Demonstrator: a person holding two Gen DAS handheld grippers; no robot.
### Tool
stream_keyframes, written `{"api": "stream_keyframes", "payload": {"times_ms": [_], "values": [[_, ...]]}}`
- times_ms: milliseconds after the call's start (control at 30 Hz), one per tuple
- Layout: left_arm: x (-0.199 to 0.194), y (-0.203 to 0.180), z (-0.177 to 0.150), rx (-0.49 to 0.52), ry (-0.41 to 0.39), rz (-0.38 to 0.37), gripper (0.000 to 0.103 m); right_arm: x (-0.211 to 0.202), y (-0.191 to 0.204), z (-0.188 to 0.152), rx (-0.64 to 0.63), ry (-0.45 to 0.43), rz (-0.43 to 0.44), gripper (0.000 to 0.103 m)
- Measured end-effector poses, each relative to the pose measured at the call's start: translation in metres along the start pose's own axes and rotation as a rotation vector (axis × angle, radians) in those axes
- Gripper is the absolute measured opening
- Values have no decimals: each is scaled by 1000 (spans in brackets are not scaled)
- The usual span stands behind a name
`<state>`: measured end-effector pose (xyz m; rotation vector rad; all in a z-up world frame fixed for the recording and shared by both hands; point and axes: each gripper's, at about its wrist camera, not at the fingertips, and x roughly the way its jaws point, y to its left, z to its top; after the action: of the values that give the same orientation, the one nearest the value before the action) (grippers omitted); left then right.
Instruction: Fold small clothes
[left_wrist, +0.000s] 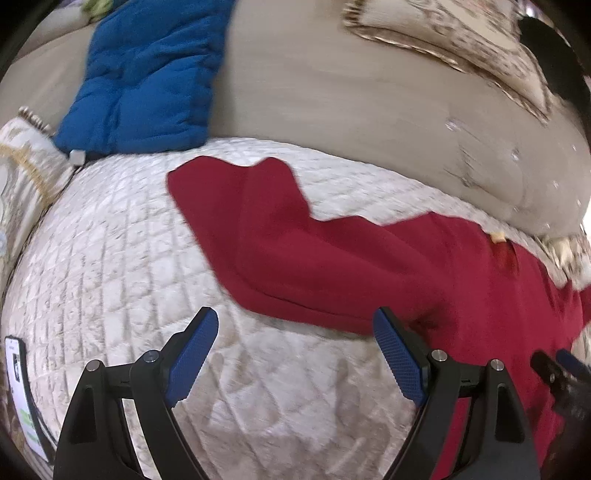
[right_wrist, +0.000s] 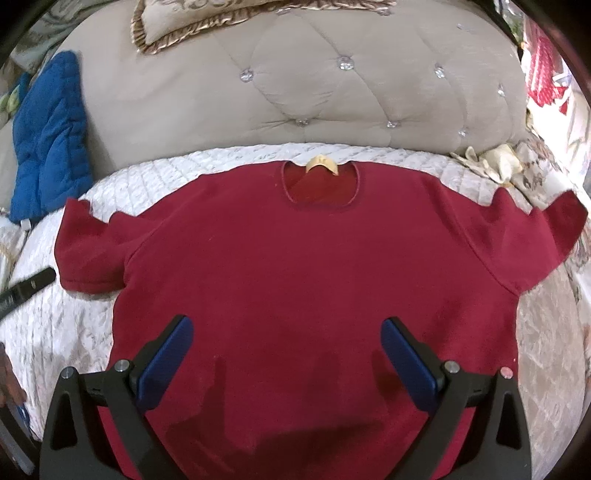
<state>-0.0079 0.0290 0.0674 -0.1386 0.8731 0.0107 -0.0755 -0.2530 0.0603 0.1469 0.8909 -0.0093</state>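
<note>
Blue-padded fingers of the right tool (right_wrist: 287, 354) stand wide apart over the lower body of the red T-shirt (right_wrist: 306, 266), holding nothing. That shirt lies flat and face up on the white quilted bed cover (right_wrist: 55, 332), neckline (right_wrist: 320, 182) toward 12 o'clock by the tufted headboard (right_wrist: 295, 74), both sleeves spread out. Over at 9 o'clock the left tool (left_wrist: 295, 350) is also spread and empty, hovering above bare quilt just beside the left sleeve (left_wrist: 236, 221). My reading: spreading is finished and the first fold has not begun. Next would be closing on a sleeve edge and carrying it across toward the middle, keeping the body from dragging along
</note>
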Motion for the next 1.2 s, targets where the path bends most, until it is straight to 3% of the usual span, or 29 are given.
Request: {"api": "stream_keyframes", "payload": {"times_ms": [767,1200], "values": [[-3,-28,-7,63,-11,-17,67,4,10,-2,-19,8,-11,103],[0,-19,-5,50,-8,-11,67,7,12,-3,-23,15,-7,103]]}}
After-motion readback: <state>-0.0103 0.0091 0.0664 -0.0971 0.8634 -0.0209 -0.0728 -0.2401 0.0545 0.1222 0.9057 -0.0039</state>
